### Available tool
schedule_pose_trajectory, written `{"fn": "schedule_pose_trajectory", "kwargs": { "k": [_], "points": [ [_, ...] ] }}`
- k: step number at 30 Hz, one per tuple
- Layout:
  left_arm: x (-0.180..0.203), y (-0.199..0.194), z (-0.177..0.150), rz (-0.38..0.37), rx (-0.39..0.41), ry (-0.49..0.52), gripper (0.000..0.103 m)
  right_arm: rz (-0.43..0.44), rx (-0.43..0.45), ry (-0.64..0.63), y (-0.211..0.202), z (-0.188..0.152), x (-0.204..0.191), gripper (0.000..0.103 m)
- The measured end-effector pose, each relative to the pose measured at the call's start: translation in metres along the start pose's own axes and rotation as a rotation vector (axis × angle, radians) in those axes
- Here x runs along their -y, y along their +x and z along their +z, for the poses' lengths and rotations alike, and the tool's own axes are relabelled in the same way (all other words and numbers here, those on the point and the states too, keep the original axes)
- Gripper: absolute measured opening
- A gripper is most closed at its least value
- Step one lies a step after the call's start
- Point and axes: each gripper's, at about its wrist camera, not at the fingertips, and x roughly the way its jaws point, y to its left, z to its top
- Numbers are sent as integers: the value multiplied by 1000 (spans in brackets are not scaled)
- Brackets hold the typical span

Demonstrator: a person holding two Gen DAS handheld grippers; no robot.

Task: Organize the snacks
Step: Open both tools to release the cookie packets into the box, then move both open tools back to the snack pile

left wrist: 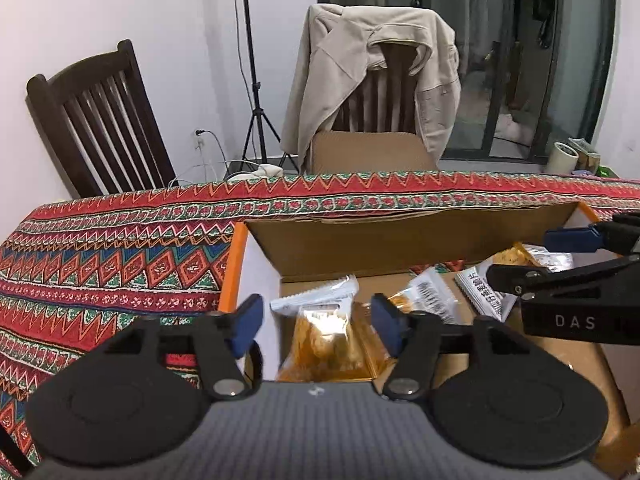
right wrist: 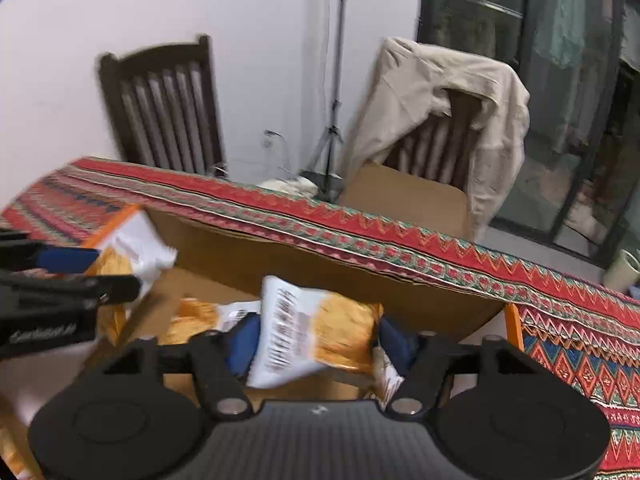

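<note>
Left wrist view: the left gripper (left wrist: pixel 318 326) hangs over the near left corner of the open brown cardboard box (left wrist: pixel 360 240) on the red patterned tablecloth (left wrist: pixel 100 264). Its blue pads stand apart, clear of the clear orange snack packet (left wrist: pixel 332 344) below them, so nothing is held. If the packet has caught on the near wall, it could slide out.

Right wrist view: the right gripper (right wrist: pixel 318 344) has a white-and-orange crinkly snack bag (right wrist: pixel 316 332) between its spread pads. Whether they press it I cannot tell. It looks loose, so a sideways swing could throw it past the box's right wall.
</note>
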Motion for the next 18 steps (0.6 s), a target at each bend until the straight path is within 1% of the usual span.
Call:
{"fn": "schedule_pose_trajectory", "kwargs": {
  "k": [3, 5, 9, 12, 14, 18],
  "points": [
    [-3, 6, 0, -15, -9, -7, 65, -9, -11, 11, 6, -3, 3, 68],
    [-5, 5, 1, -17, -5, -15, 65, -10, -4, 13, 5, -6, 5, 68],
    [-4, -10, 0, -13, 18, 8, 67, 0, 23, 35, -14, -7, 12, 69],
    [-6, -37, 2, -31, 45, 18, 68, 5, 60, 22, -42, -5, 18, 70],
    [-7, -58, 4, -40, 79, 23, 72, -4, 86, 12, -62, -3, 22, 72],
    [-7, -101, 4, -57, 112, 2, 73, -16, 127, 3, -105, -8, 33, 77]
  ]
}}
